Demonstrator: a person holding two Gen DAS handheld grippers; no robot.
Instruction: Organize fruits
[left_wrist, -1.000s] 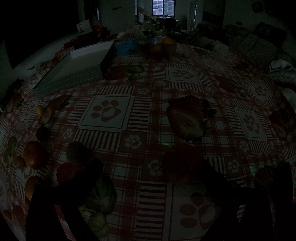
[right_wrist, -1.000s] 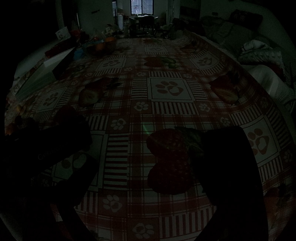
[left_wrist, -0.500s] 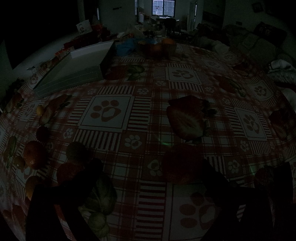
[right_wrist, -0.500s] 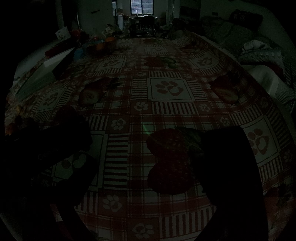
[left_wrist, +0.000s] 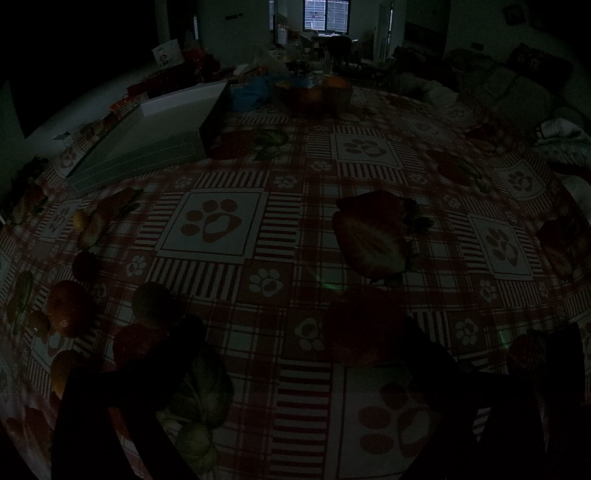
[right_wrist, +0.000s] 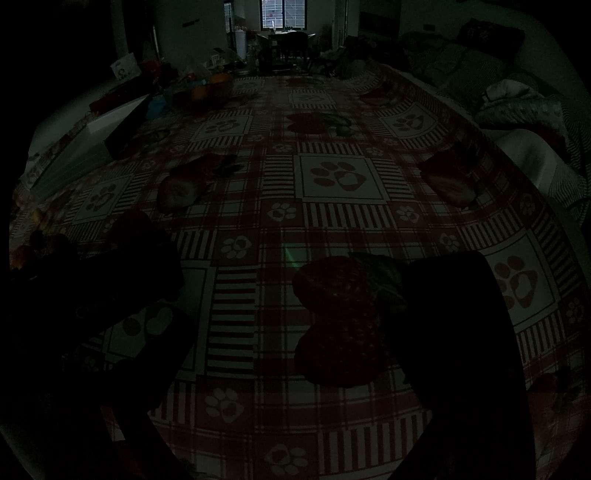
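both jaws apart, no readable writing

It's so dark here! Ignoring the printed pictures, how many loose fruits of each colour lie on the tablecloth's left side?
As far as the dim left wrist view shows:
Orange round fruits: 2
Small yellow fruits: 2
Dark round fruits: 2
Red round fruit: 1
Total: 7
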